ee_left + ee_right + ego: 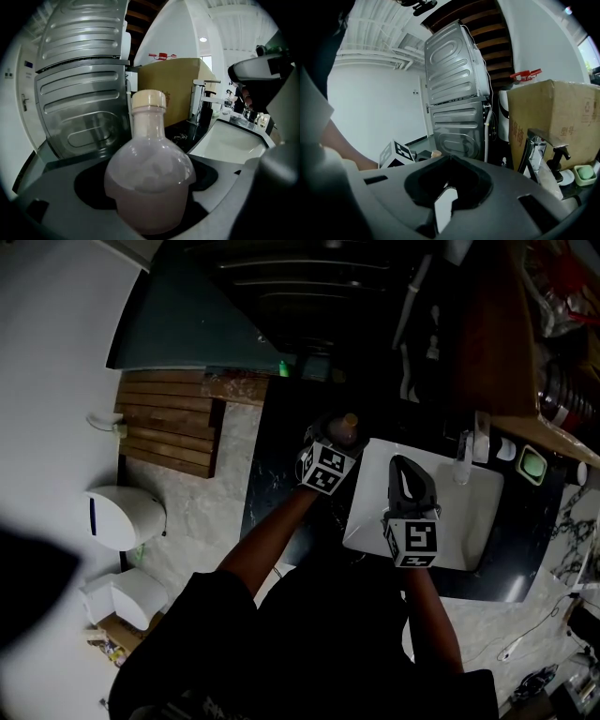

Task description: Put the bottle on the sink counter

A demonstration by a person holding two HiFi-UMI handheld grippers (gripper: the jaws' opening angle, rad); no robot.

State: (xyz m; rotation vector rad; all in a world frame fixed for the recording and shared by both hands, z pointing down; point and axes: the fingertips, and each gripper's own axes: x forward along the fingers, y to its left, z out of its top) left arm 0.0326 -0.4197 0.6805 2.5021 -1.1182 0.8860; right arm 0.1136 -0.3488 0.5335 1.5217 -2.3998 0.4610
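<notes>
Pinkish liquid partly fills the bottle [149,187] clamped in the left gripper [150,206].

Black counter [272,484] ahead of you, white basin [469,521] set in it; faucet [466,454] at basin's 1 o'clock, green dish [532,464] at 2 o'clock
</notes>
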